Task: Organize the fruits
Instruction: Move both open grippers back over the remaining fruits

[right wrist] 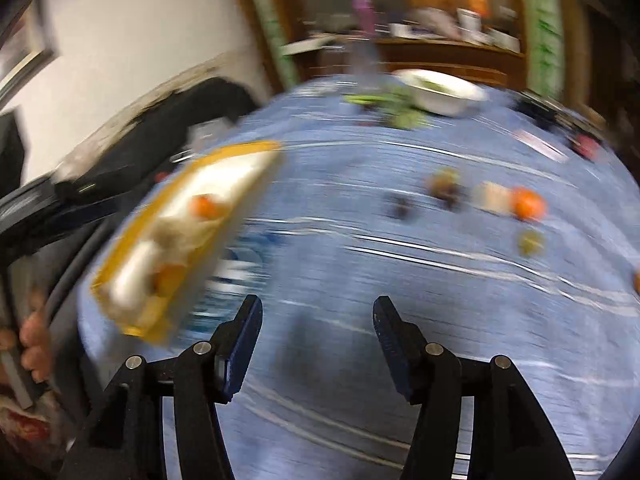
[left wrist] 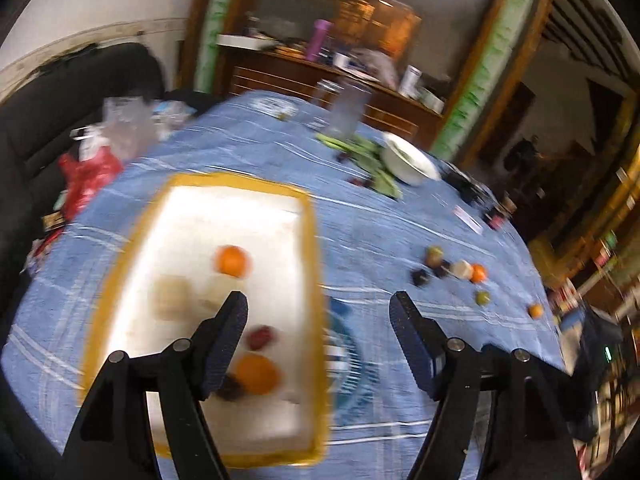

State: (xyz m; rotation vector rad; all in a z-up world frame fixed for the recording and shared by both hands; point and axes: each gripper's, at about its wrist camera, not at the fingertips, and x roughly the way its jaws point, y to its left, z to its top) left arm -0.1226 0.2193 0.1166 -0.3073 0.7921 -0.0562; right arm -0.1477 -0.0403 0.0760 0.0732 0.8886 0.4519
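A white tray with a yellow rim (left wrist: 308, 240) lies on the blue tablecloth and holds an orange (left wrist: 232, 261), a second orange (left wrist: 258, 373), a dark red fruit (left wrist: 261, 336) and pale blurred pieces. My left gripper (left wrist: 318, 312) hangs open over the tray's right edge, nothing between its fingers. Loose fruit lies to the right: an orange (left wrist: 478, 273), a pale piece (left wrist: 461, 269), a green fruit (left wrist: 483, 298). In the right wrist view the same tray (right wrist: 132, 240) is at the left and an orange (right wrist: 529, 204) at the right. My right gripper (right wrist: 318, 312) is open above bare cloth.
A white bowl (left wrist: 408, 160) and green vegetables (left wrist: 360, 152) sit at the table's far side, with a clear container (left wrist: 346, 110) behind. Red and clear bags (left wrist: 94, 160) lie at the left edge. A hand (right wrist: 34, 344) shows at the left of the right wrist view.
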